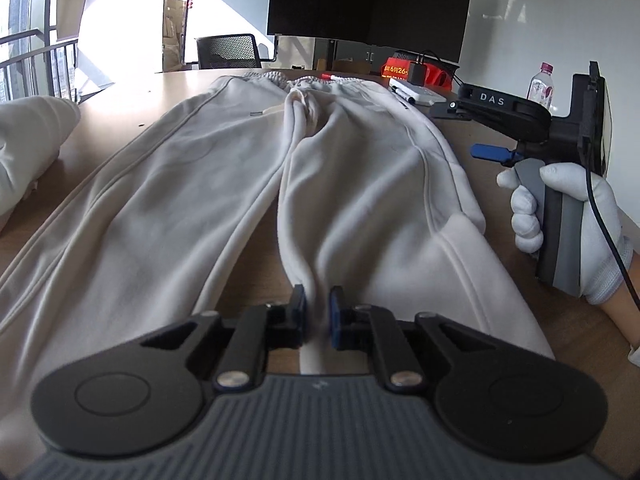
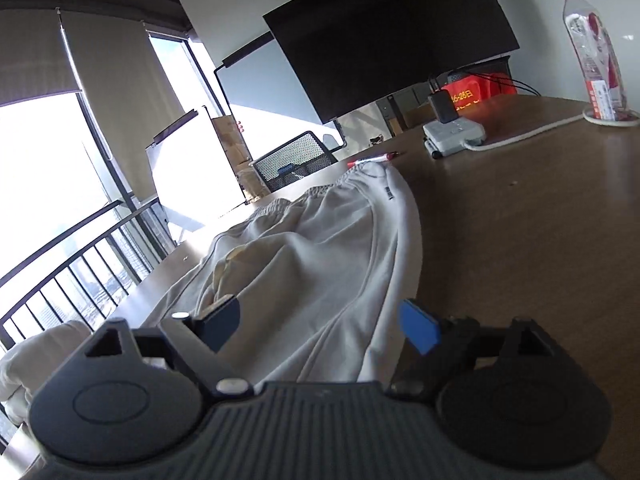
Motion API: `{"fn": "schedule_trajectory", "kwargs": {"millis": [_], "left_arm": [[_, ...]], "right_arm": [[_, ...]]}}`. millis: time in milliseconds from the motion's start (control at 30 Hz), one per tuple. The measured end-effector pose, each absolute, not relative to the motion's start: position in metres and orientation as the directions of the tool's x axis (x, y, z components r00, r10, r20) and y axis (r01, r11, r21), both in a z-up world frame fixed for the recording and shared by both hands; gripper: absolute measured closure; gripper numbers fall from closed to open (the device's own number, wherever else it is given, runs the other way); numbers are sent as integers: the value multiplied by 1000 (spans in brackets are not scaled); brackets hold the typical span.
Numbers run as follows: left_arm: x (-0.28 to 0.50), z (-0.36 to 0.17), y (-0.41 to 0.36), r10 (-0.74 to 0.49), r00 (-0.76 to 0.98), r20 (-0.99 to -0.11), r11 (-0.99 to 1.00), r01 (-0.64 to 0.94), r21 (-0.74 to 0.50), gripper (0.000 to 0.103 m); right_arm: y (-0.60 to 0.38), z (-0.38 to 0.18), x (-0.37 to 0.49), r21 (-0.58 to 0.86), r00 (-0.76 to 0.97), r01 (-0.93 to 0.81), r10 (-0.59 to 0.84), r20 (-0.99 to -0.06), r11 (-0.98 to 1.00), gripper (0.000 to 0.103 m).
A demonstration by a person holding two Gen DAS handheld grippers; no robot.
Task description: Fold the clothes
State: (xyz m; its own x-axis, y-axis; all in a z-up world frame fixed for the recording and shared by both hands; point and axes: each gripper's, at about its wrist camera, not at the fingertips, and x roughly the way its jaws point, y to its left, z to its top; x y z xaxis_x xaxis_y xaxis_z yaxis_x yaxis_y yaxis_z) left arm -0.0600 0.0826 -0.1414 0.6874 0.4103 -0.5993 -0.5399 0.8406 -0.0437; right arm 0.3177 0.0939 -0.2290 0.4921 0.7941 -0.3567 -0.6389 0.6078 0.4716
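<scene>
A pair of pale grey-white sweatpants is lying spread out on the brown worktop, waistband toward the far edge and both legs running back toward the cameras.

The left tool is sitting low over the inner edge of one trouser leg, its blue-padded fingers drawn close together and pinching a raised fold of the fabric between them.

The right tool is hovering over the outer side of the same garment with its fingers spread wide; cloth is lying beneath the gap, yet neither pad seems to be pressing on it, though the fisheye bend is making the left pad's contact hard to judge. In the left wrist view, a white-gloved hand is gripping the grey handle of this right tool at the worktop's side.

Beyond the waistband a red marker is lying just beside the fabric. Farther back a white power strip is resting with a black adapter plugged in, and a clear water bottle is standing upright well apart from the clothing. A large dark monitor is filling the background, and another pale garment is lying bunched at the left.
</scene>
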Motion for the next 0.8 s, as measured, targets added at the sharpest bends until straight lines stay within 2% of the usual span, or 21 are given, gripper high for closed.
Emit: {"fn": "schedule_trajectory", "kwargs": {"millis": [133, 333, 400, 433, 500, 533, 567, 800], "left_arm": [[-61, -139, 85, 421, 680, -601, 843, -538, -18, 97], [-82, -129, 92, 506, 638, -580, 803, -594, 46, 98], [-90, -129, 96, 532, 618, -580, 781, -623, 53, 98], [-93, -130, 99, 541, 606, -583, 770, -636, 53, 97], [-97, -133, 105, 550, 588, -593, 750, -660, 40, 97], [-97, -134, 108, 551, 583, -597, 742, -669, 31, 97], [-97, -134, 109, 555, 580, -596, 738, -674, 31, 96], [-92, -135, 125, 595, 561, -576, 721, -689, 73, 96]], "right_arm": [[105, -237, 356, 511, 520, -570, 764, -382, 643, 11], [136, -241, 401, 491, 485, -588, 766, -422, 642, 12], [152, -243, 415, 474, 464, -599, 763, -451, 645, 18], [164, -243, 421, 455, 447, -612, 757, -477, 647, 29], [185, -244, 426, 405, 422, -634, 734, -533, 659, 56], [194, -246, 426, 379, 413, -643, 718, -560, 665, 97], [200, -247, 425, 361, 412, -645, 704, -578, 674, 99], [149, -249, 417, 391, 425, -608, 699, -575, 691, 101]]}}
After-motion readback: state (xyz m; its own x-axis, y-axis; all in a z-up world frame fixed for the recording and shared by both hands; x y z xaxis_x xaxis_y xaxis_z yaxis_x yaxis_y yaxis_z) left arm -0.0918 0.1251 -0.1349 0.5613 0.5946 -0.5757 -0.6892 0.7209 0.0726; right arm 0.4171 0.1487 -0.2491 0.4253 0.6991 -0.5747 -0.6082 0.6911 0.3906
